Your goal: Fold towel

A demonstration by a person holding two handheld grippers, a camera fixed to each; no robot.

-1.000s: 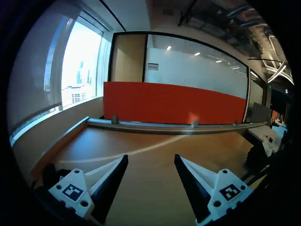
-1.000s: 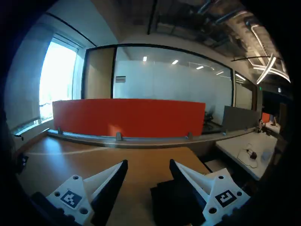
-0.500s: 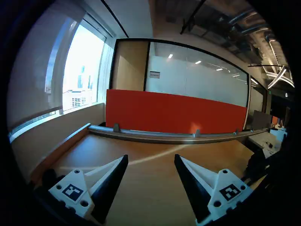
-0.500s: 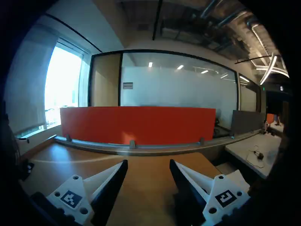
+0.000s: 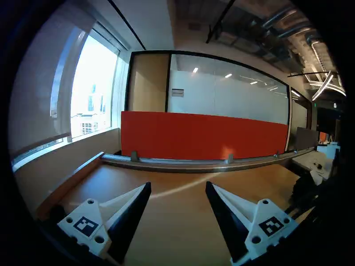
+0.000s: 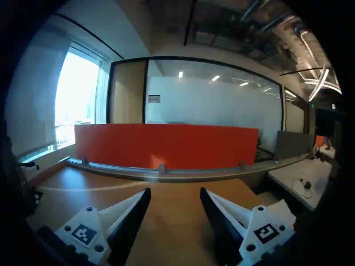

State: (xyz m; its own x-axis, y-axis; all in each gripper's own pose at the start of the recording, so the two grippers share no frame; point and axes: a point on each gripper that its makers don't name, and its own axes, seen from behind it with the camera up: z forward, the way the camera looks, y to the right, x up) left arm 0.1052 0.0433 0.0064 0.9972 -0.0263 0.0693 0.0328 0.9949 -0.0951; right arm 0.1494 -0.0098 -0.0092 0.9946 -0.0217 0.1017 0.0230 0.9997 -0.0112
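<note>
Two hand-held tools hover low over a bare wooden desk (image 5: 177,239) in an office. In the left gripper view, the left tool (image 5: 178,183) has its two white and black fingers spread wide apart with nothing between them, only the orange-brown desk top showing in the gap. Each finger carries a small square black-and-white marker (image 5: 85,226). In the right gripper view, the right tool (image 6: 175,189) is spread open in the same way, also pinching nothing, over the same desk. Where the towel lies cannot be told from either view. A metal rail (image 5: 186,163) runs along the far edge of the desk, and a long orange divider panel (image 5: 199,135) stands upright just behind it. A bright window (image 5: 91,106) is on the left, and a frosted glass wall (image 5: 226,97) rises beyond the panel. In the right gripper view, a white neighbouring desk (image 6: 288,177) with a thin cable (image 6: 306,182) on it sits off to the right. A dark shape (image 5: 306,186) at the right edge of the left gripper view is too unclear to name.
</note>
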